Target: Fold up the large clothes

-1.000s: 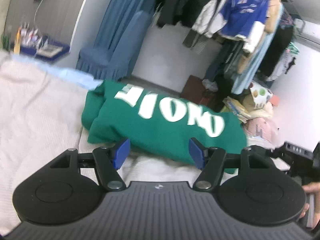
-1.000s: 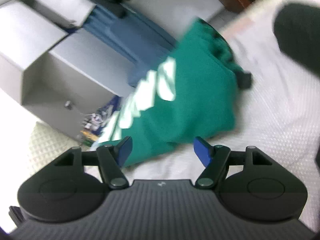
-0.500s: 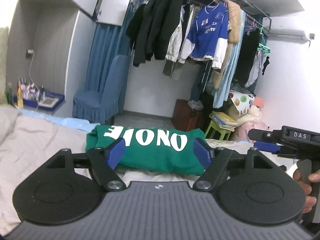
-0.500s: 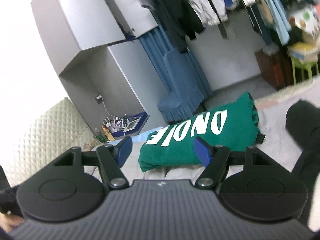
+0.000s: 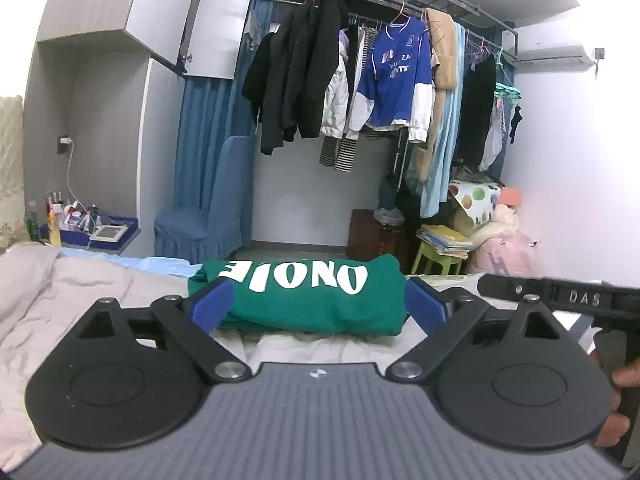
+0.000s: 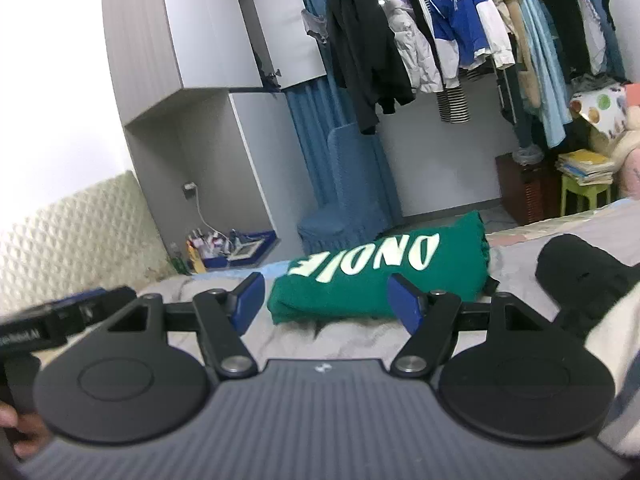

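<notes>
Left gripper wider, sweatshirt farther.

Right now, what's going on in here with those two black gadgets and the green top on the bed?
A person is folding clothes with a two-finger gripper in each hand. The green sweatshirt lies folded on the grey bed, white lettering up. Neither tool touches it: the left gripper has just been opening its jaws with nothing between them, and the right gripper is open and empty too. A dark garment lies to the right of the sweatshirt.
</notes>
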The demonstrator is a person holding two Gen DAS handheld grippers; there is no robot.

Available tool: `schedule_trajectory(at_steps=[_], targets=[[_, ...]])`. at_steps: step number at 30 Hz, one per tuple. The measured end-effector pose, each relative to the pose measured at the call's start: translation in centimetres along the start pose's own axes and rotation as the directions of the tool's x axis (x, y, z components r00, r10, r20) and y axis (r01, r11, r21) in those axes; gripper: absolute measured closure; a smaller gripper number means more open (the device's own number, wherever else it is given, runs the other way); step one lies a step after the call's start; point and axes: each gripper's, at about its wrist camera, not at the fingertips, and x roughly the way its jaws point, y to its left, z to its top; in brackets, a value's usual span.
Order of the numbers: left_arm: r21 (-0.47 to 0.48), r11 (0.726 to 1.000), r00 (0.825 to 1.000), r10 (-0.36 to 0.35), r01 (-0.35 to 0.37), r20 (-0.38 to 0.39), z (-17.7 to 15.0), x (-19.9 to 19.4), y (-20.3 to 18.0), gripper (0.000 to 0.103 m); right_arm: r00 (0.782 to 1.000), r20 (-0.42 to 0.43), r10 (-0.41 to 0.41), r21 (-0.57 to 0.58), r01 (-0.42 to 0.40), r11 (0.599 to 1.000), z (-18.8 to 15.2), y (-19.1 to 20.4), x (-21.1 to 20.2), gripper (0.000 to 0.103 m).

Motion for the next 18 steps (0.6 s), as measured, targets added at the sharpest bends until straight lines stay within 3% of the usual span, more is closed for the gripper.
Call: schedule_trajectory(at_steps=[9,18], targets=[[0.001,1.0,1.0,-0.012,0.012,-0.004,-2.0,-0.3,1.7,0.002,0.997,-0.028,-0.069,-0.048,0.068,0.997,-2.9,2.3,1.1,0.032],[-0.039,0.999,0.999,-0.003,0.0,-0.052,-3.8,2.3,4.2,0.001,0.99,-0.049,-0.135,-0.098,0.13,0.987,-4.9,3.4,3.6,0.031]])
